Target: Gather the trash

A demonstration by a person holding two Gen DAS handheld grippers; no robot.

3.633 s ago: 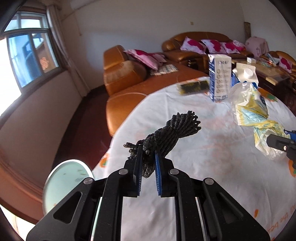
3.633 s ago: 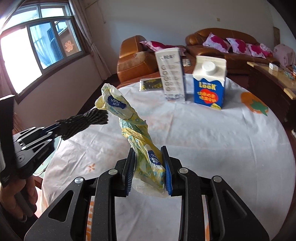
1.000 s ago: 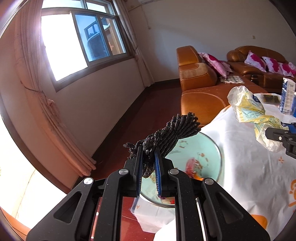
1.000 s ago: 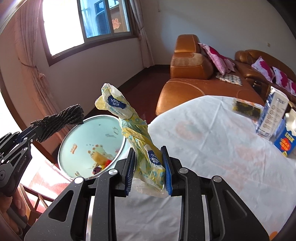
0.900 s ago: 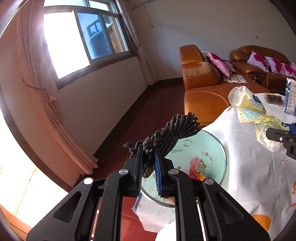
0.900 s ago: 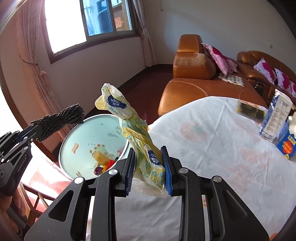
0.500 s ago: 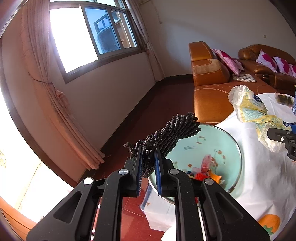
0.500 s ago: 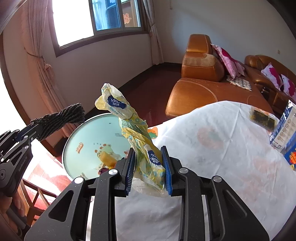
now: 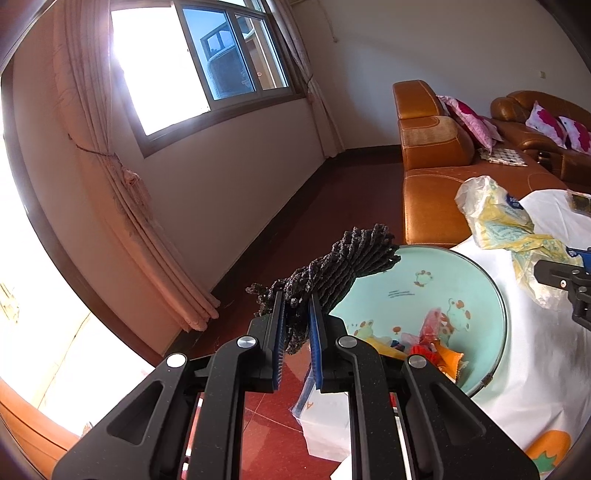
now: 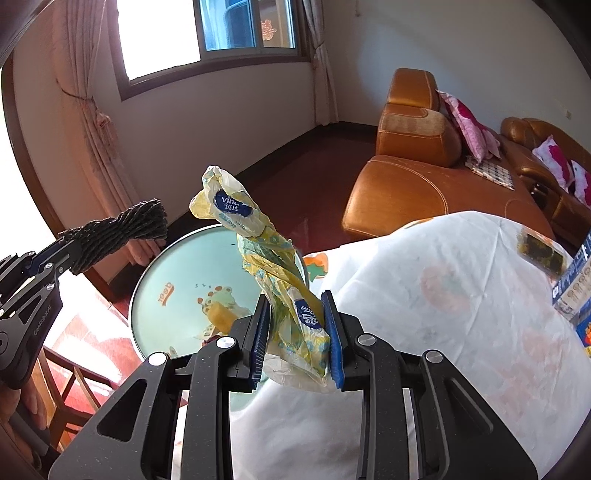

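Two grippers, each loaded, held over a pale green bin beside the table's edge.

Left wrist view. Left gripper (image 9: 296, 325): jaws drawn narrow, clamped on a black mesh bundle (image 9: 343, 258). The bundle is pinched at its lower end between the blue pads (image 9: 316, 332) and juts up and to the right, its frayed tip over the near rim of the bin (image 9: 476, 273). Bin: round, cartoon animals printed on the inner wall, red, orange and yellow scraps (image 9: 432, 343) lying at the bottom. It stands against the edge of the white tablecloth (image 9: 535, 387). Right gripper, seen at the right border (image 9: 565, 280), carries a yellow plastic wrapper (image 9: 495, 221) above the cloth, just past the bin's far rim.

Right wrist view. Right gripper (image 10: 297, 328): jaws set moderately close, gripping the yellow plastic wrapper (image 10: 273, 266) by its lower part. The wrapper rises upright and twisted, a blue label near the top, standing over the bin's (image 10: 162, 273) rim on the table side. Left gripper (image 10: 48, 258) at the left border, the mesh bundle (image 10: 122, 229) pointing toward the bin's far rim. Tablecloth (image 10: 443, 314) fills the right. Orange leather sofa (image 10: 413, 177) behind, pink cushions (image 10: 465, 125) on it, and a curtained window (image 10: 207, 33) on the back wall.
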